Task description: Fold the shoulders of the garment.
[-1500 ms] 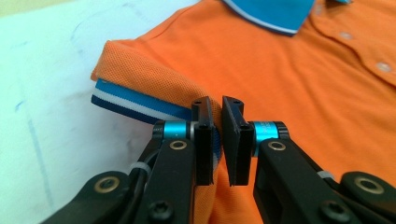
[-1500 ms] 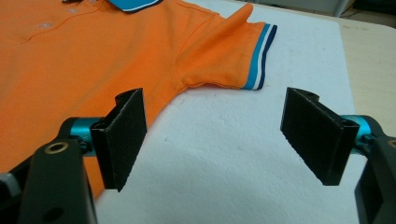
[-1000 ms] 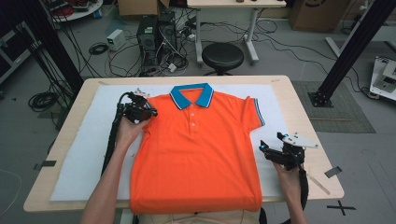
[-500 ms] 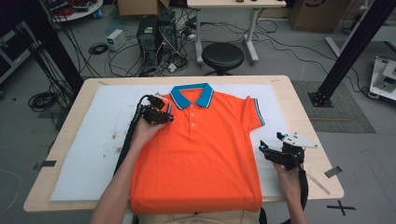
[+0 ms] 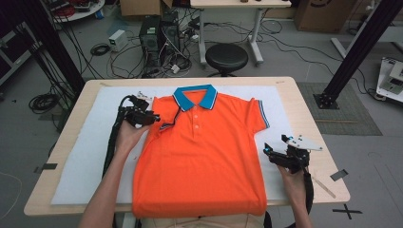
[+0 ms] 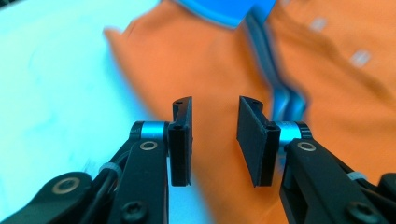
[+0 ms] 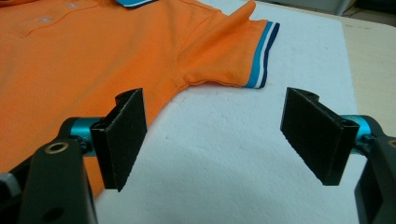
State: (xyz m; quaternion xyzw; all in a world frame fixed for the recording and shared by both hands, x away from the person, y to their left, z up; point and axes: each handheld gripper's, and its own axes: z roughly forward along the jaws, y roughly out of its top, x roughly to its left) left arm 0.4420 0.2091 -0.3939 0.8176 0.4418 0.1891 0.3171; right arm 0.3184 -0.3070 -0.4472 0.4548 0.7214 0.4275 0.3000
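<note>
Orange polo shirt flat on white foam sheet, collar toward table's far edge, left sleeve folded onto chest. Left gripper at shirt's left shoulder, jaws just been opening, nothing between. Right gripper near table's right edge, jaws wide apart, empty.

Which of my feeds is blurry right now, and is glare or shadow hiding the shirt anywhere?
Left gripper view: the orange polo shirt and its blue collar are soft and smeared, the fingers sharp. Right gripper view: crisp, the striped sleeve cuff is clear. High view: evenly lit, no glare, only faint shadows on the white mat.
</note>
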